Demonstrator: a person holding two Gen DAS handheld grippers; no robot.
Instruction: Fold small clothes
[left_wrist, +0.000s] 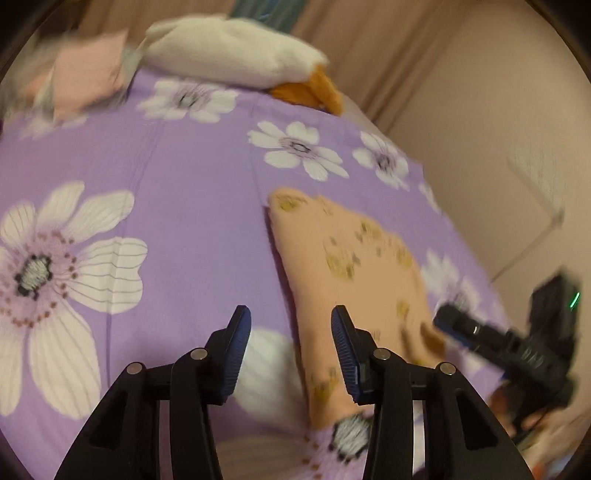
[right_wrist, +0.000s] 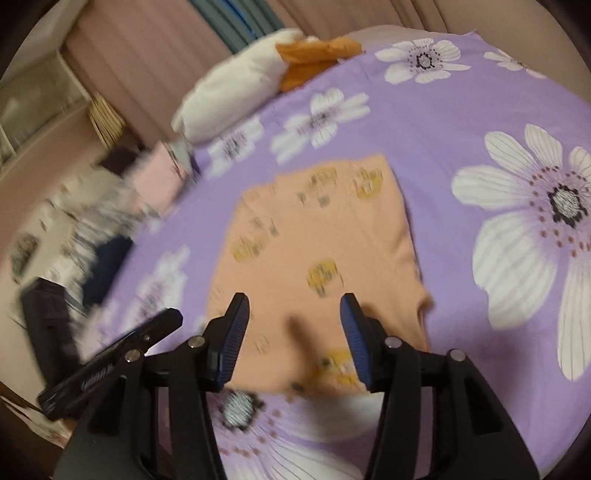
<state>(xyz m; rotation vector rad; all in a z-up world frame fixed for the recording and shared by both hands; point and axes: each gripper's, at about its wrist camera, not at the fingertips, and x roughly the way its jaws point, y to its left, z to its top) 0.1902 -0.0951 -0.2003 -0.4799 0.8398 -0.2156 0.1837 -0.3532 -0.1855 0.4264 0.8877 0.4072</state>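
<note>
Lying flat, one peach garment (right_wrist: 317, 236), two grippers' fingers apart

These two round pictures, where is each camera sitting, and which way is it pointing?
Left wrist view: rides on the left claw, looking forward and down at the purple flowered bedsheet, the peach garment to its right; its own open fingers show, plus the right claw.
Right wrist view: rides on the right claw, hovering over the garment; its open fingers show, and the left claw's side at lower left.
Shared: garment, sheet, the white plush toy and each other's claw.
</note>
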